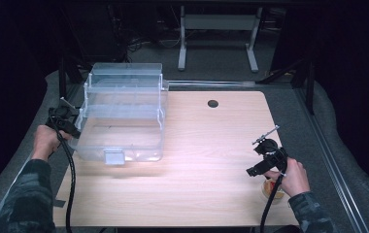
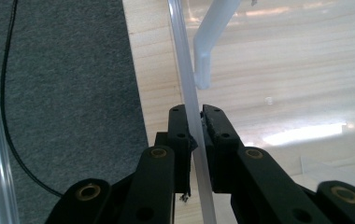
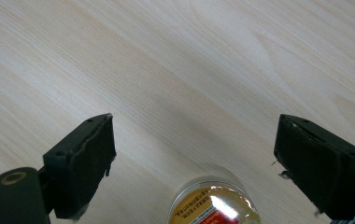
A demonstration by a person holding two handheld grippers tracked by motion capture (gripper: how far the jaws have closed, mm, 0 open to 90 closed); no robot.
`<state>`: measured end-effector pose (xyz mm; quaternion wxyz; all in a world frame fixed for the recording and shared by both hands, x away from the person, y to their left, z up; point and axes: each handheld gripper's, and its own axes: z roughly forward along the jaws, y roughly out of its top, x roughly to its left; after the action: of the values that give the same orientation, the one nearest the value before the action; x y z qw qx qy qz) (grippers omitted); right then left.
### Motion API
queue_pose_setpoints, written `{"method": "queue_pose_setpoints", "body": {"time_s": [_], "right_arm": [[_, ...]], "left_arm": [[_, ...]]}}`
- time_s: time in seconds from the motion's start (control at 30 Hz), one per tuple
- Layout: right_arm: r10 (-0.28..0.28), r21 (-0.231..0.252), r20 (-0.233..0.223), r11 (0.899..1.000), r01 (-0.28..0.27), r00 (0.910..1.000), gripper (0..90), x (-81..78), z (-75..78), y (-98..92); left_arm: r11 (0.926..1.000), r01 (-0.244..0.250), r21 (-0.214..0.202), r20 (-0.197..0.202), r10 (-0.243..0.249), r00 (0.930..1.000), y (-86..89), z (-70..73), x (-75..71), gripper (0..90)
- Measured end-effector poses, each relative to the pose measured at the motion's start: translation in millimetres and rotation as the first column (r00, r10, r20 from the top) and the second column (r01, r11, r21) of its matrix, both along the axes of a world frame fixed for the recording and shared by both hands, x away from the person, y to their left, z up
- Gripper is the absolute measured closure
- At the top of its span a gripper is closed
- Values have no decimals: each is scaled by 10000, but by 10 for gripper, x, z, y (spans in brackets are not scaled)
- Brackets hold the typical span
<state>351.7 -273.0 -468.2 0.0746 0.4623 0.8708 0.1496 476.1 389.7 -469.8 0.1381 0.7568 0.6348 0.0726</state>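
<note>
A clear plastic box [image 1: 124,111] with its lid raised stands on the left part of the wooden table [image 1: 207,145]. At the box's left side, my left gripper [image 1: 72,127] is shut on the thin clear wall [image 2: 185,60]. In the left gripper view the two pads of that gripper [image 2: 195,126] press on the wall's edge from both sides. My right gripper [image 1: 259,167] hangs open near the table's front right corner. In the right gripper view its jaws [image 3: 194,140] stand wide apart. A small jar with a yellow and red label [image 3: 215,205] sits low between them, untouched.
A white latch tab [image 1: 114,156] juts from the box's front. A round cable hole [image 1: 213,103] lies at the table's back middle. Grey carpet [image 2: 73,93] runs along the table's left edge. A white desk frame [image 1: 219,29] stands behind.
</note>
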Motion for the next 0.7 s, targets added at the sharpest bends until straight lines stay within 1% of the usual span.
{"method": "queue_pose_setpoints", "body": {"time_s": [0.1,0.13,0.17,0.2,0.23,0.27,0.33,0.37,0.5,0.6,0.7], "right_arm": [[-22,53,-11,10000,22,10000,120,-2,8,-4],[-78,-192,76,9998,79,9999,120,-8,21,-2],[-60,-97,75,9999,61,10000,121,-9,22,-8],[-52,29,40,10000,52,10000,121,-6,18,-18],[-52,29,40,10000,52,10000,121,-6,18,-18],[-113,-158,76,9998,114,9999,121,-8,20,-14],[-88,-170,53,9998,89,9999,121,-5,14,-15],[-29,80,-40,10000,29,10000,122,-3,4,-14],[-39,-21,-42,10000,38,10000,122,-4,-3,-9],[-20,36,-90,10000,20,10000,122,-1,-14,-12],[-11,-27,-121,10000,11,9999,123,-6,-21,-9]], "left_arm": [[10000,27,74,-48,-27,10000,-11,2,5,828],[9999,45,131,-51,-45,10000,-16,3,7,827],[9998,84,154,-83,-83,9999,-16,5,8,828],[9999,97,140,-88,-96,9999,-15,5,7,828],[9999,110,127,-98,-109,9999,-15,6,6,828],[9999,115,112,-83,-114,9999,-19,4,2,828],[9998,200,82,-108,-199,9997,-21,6,-3,827],[9997,248,50,-105,-248,9996,-19,6,-5,826],[9993,379,-57,-77,-379,9993,-29,4,-22,824],[9990,445,-110,-37,-445,9990,-48,1,-40,822],[9977,675,86,-36,-675,9977,-93,4,-54,816]]}}
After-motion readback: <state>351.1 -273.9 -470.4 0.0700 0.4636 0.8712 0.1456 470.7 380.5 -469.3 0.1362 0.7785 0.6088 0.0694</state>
